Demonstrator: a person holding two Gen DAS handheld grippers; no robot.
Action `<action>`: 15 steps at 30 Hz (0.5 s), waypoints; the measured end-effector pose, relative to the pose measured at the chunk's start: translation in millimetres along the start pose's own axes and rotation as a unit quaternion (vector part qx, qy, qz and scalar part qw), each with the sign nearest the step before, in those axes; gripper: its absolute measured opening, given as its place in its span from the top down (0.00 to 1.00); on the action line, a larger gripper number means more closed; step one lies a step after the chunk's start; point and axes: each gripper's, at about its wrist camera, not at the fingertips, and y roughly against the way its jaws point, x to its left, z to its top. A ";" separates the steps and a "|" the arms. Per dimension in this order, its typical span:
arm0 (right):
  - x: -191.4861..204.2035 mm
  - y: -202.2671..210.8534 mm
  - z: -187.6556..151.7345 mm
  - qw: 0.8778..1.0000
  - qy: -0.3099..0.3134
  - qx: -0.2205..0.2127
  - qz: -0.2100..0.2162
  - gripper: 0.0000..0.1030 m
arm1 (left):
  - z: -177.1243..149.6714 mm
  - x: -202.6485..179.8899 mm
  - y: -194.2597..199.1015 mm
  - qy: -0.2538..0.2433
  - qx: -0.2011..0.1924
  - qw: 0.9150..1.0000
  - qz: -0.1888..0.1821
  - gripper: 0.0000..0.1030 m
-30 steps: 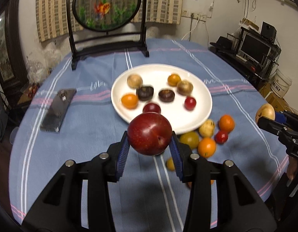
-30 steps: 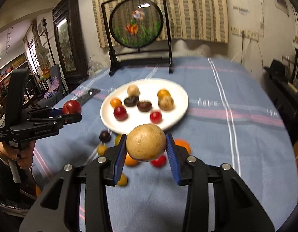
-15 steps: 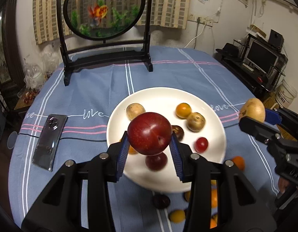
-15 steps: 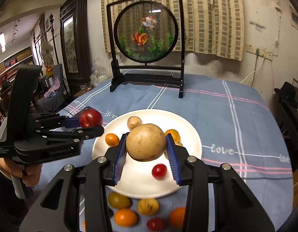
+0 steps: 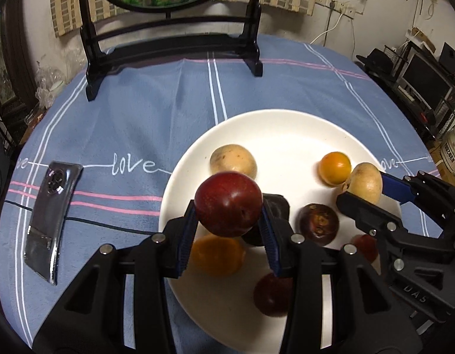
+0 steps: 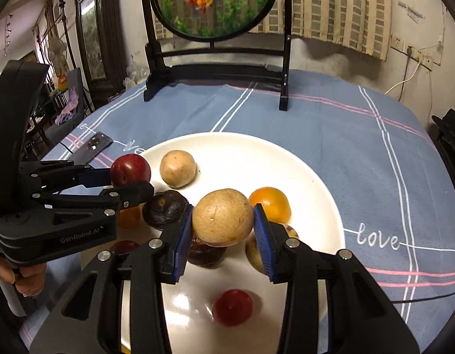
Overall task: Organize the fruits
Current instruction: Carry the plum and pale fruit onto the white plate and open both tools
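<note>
My left gripper (image 5: pixel 228 206) is shut on a dark red plum (image 5: pixel 228 202), held above the left part of the white plate (image 5: pixel 286 126). My right gripper (image 6: pixel 223 221) is shut on a tan round fruit (image 6: pixel 223 216), held above the plate (image 6: pixel 286 162); it also shows in the left wrist view (image 5: pixel 364 183). On the plate lie a tan fruit (image 5: pixel 233 160), an orange one (image 5: pixel 335 167), a dark brown one (image 5: pixel 318 220), another orange one (image 5: pixel 217 255) and small red ones (image 5: pixel 271 295). The plum also shows in the right wrist view (image 6: pixel 130 169).
A phone (image 5: pixel 52 218) lies on the blue cloth left of the plate. A black stand with a round goldfish screen (image 5: pixel 171 50) stands at the back of the table. Shelves with electronics (image 5: pixel 428 79) are at the right.
Both grippers have moved forward and lower over the plate, each still holding its fruit. The loose fruits on the cloth in front of the plate have passed out of view.
</note>
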 end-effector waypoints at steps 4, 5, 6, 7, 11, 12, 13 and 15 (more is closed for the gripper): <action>0.0 -9.1 0.5 1.000 0.001 0.008 -0.002 0.60 | -1.8 1.4 -6.8 0.003 0.003 1.000 0.000 0.59; 0.5 -10.8 0.5 1.000 0.002 0.011 -0.004 0.60 | -1.5 1.2 -6.9 0.003 0.002 1.000 0.000 0.59; 0.3 -12.4 0.4 1.000 0.003 0.014 -0.006 0.59 | -1.1 0.9 -7.1 0.002 0.002 1.000 0.001 0.59; 1.3 -14.4 0.0 1.000 0.006 0.018 -0.010 0.57 | -0.7 0.6 -7.4 0.003 0.002 1.000 0.002 0.58; 2.3 -13.6 -1.1 1.000 0.013 0.021 -0.014 0.57 | -1.2 -1.2 -5.1 0.004 0.006 1.000 0.006 0.58; 2.4 -11.3 -1.5 1.000 0.012 0.021 -0.012 0.57 | -2.2 -2.5 -2.5 0.002 0.005 1.000 0.006 0.58; 3.1 -7.1 -2.0 1.000 0.013 0.019 -0.013 0.57 | -3.6 -4.2 2.2 0.000 0.001 1.000 0.006 0.58; 4.7 4.5 -3.1 1.000 0.018 0.010 -0.019 0.56 | -7.2 -7.8 12.3 -0.003 -0.011 1.000 0.006 0.58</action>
